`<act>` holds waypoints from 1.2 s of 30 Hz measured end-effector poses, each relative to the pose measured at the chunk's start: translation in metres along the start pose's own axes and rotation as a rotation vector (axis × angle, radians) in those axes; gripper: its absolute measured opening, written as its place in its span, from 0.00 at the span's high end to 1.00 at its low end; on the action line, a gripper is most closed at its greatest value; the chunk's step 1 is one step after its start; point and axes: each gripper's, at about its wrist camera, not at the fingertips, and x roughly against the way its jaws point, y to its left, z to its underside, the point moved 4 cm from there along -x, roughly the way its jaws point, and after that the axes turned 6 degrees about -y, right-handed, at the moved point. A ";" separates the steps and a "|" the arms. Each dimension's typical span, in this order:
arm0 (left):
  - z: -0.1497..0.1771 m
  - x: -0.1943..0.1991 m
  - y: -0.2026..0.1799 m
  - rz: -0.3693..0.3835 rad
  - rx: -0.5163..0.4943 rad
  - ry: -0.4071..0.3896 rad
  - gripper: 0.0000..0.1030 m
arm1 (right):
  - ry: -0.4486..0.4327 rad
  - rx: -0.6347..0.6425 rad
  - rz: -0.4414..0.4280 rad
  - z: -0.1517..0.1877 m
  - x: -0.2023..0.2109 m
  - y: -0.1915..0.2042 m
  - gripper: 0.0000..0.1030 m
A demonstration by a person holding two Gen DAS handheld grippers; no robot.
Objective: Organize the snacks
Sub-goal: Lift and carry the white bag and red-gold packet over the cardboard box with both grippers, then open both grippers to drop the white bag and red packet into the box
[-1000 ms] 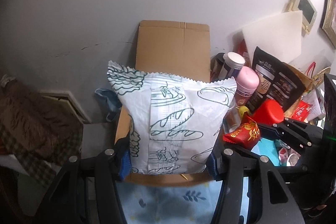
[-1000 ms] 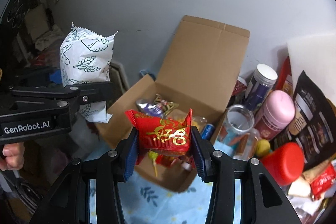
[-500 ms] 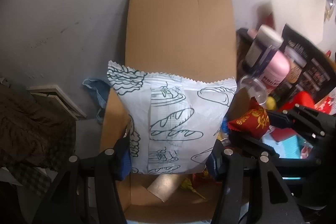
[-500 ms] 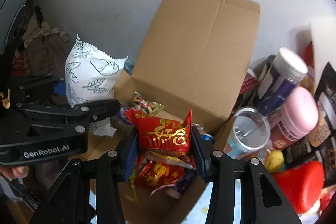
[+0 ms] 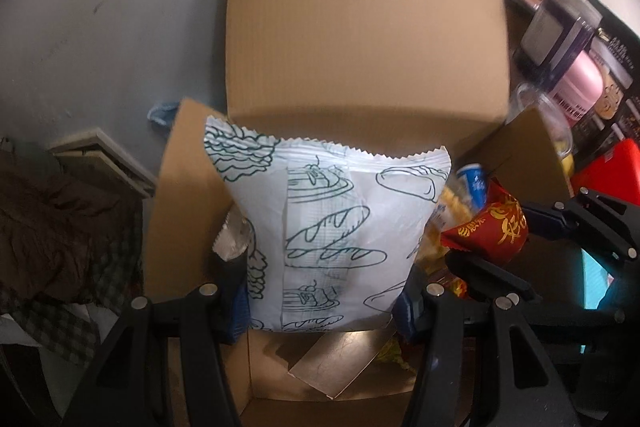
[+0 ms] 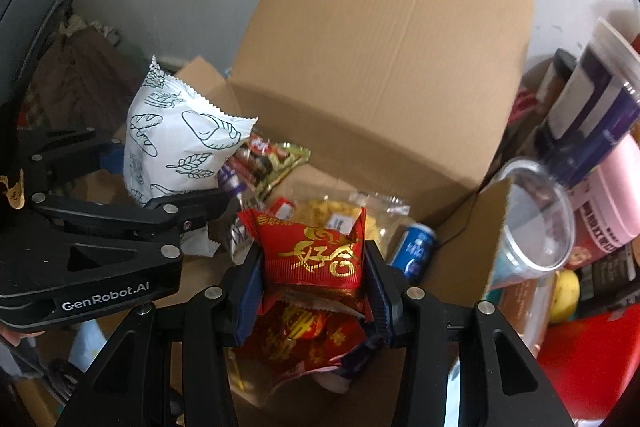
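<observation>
Left gripper (image 5: 326,301) fingers clamp the white bread bag (image 5: 328,235), right gripper (image 6: 314,267) fingers the red packet (image 6: 314,251), above the cardboard box (image 6: 384,75); both probably light, crushable, best held at sides.

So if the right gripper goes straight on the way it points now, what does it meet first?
Probably the red snack bags piled in the cardboard box, right below the red packet that the right gripper holds; depth is unclear.
</observation>
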 end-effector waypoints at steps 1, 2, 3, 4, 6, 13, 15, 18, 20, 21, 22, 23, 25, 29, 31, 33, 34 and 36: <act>0.003 -0.004 0.000 0.000 0.003 0.012 0.46 | 0.007 0.003 0.001 0.002 -0.002 0.000 0.55; 0.004 -0.006 0.001 -0.001 0.003 0.019 0.46 | 0.015 0.012 0.005 0.003 -0.004 0.001 0.55; 0.006 -0.009 0.001 -0.002 0.004 0.026 0.46 | 0.023 0.021 0.010 0.003 -0.006 0.001 0.55; 0.007 -0.010 0.001 -0.004 0.006 0.030 0.46 | 0.030 0.033 0.016 0.004 -0.007 0.001 0.55; 0.009 -0.013 0.001 -0.010 0.005 0.035 0.46 | 0.044 0.048 0.027 0.005 -0.009 0.004 0.54; 0.010 -0.028 -0.009 0.000 0.002 0.070 0.46 | 0.120 0.106 0.090 0.006 -0.022 0.007 0.54; 0.012 -0.030 -0.005 0.011 0.017 0.078 0.46 | 0.129 0.112 0.094 0.008 -0.024 0.004 0.53; 0.012 -0.031 -0.004 0.022 0.031 0.088 0.46 | 0.138 0.116 0.090 0.008 -0.024 0.003 0.51; 0.009 -0.033 0.003 0.026 0.038 0.095 0.46 | 0.145 0.116 0.090 0.008 -0.026 0.004 0.48; 0.008 -0.034 0.008 0.026 0.043 0.098 0.46 | 0.148 0.117 0.093 0.007 -0.026 0.004 0.48; 0.007 -0.033 0.009 0.022 0.045 0.100 0.46 | 0.150 0.120 0.099 0.007 -0.025 0.005 0.47; 0.006 -0.034 0.010 0.016 0.046 0.102 0.45 | 0.149 0.123 0.106 0.006 -0.025 0.005 0.46; 0.003 -0.032 0.012 0.000 0.048 0.099 0.45 | 0.141 0.127 0.122 0.004 -0.023 0.005 0.40; 0.000 -0.025 0.015 -0.028 0.051 0.088 0.42 | 0.117 0.122 0.160 0.001 -0.015 0.002 0.26; -0.001 -0.022 0.013 -0.036 0.048 0.084 0.39 | 0.118 0.111 0.164 0.000 -0.010 0.000 0.26; -0.005 -0.019 0.011 -0.033 0.051 0.080 0.34 | 0.121 0.099 0.170 0.000 -0.004 -0.002 0.26; -0.006 -0.016 0.011 -0.029 0.058 0.074 0.34 | 0.119 0.095 0.174 0.000 -0.001 -0.003 0.26; -0.008 -0.006 0.006 -0.021 0.069 0.062 0.34 | 0.111 0.092 0.180 -0.002 0.009 -0.004 0.26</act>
